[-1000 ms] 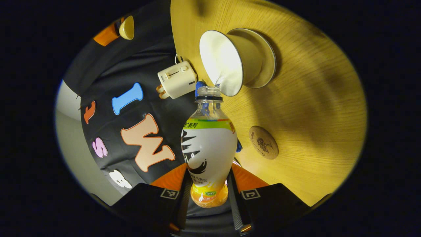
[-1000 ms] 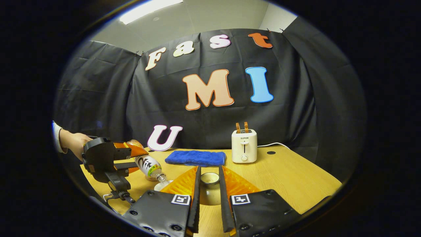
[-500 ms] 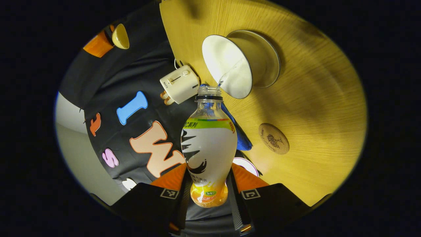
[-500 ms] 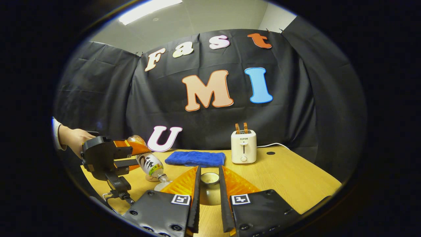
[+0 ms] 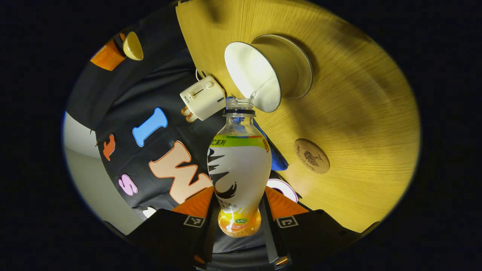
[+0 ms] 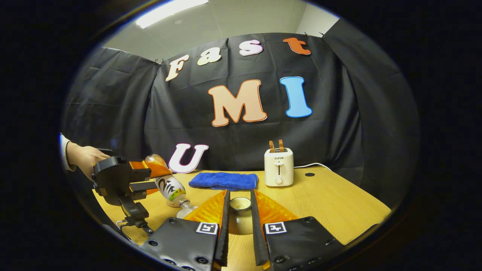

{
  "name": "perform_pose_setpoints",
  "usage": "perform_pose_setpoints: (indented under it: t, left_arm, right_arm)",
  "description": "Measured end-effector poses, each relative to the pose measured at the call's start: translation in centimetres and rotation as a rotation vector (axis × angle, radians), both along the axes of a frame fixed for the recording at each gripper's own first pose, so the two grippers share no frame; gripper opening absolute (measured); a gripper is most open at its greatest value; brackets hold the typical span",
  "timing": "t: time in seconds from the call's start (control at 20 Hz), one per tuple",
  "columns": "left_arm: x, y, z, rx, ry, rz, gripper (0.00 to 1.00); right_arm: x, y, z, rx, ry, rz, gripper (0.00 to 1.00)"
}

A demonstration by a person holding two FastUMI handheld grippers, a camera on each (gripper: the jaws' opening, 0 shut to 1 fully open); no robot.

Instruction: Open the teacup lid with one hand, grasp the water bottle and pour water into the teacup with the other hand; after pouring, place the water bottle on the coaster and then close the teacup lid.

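1. Left gripper view: the left tool (image 5: pixel 240 226) pinches the water bottle (image 5: pixel 239 173) low on its body, both fingers pressed on its sides.
2. That bottle is clear plastic, uncapped, with a white wrap marked by black strokes, a green band near the shoulder and orange at the base.
3. Its long axis runs straight away from the tool, the open neck tipped toward the teacup (image 5: pixel 263 73); a thin stream of water joins neck and cup.
4. White inside and wide-mouthed, the teacup stands on a saucer on the wooden tabletop (image 5: pixel 357 113), with a round coaster (image 5: pixel 311 156) near it, apart.
5. Right gripper view: the right tool (image 6: pixel 239 226) clamps the teacup lid (image 6: pixel 240 210), held above the tabletop, its knob pointing forward.
6. Farther left, a hand (image 6: pixel 84 158) holds the left tool, the bottle slanting neck-down toward the teacup.
7. A blue cloth (image 6: pixel 223 181) and a white toaster (image 6: pixel 279 171) sit behind.
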State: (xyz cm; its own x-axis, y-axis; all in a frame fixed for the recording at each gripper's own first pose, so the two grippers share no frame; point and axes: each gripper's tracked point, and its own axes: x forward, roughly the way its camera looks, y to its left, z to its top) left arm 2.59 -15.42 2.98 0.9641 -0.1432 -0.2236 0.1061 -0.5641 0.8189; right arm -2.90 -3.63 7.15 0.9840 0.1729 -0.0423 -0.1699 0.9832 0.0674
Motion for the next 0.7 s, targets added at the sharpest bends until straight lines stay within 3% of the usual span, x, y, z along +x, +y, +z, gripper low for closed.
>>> perform_pose_setpoints:
  t: [0.5, 0.7]
  left_arm:
    - [-0.3, 0.3, -0.1, 0.003, 0.009, 0.006, 0.55]
    - [-0.5, 0.6, -1.5, -0.04, 0.064, 0.017, 0.54]
  right_arm:
    - [0.1, 0.3, -0.5, -0.009, 0.009, 0.009, 0.31]
    - [0.2, 0.1, -0.3, -0.004, 0.007, 0.005, 0.31]
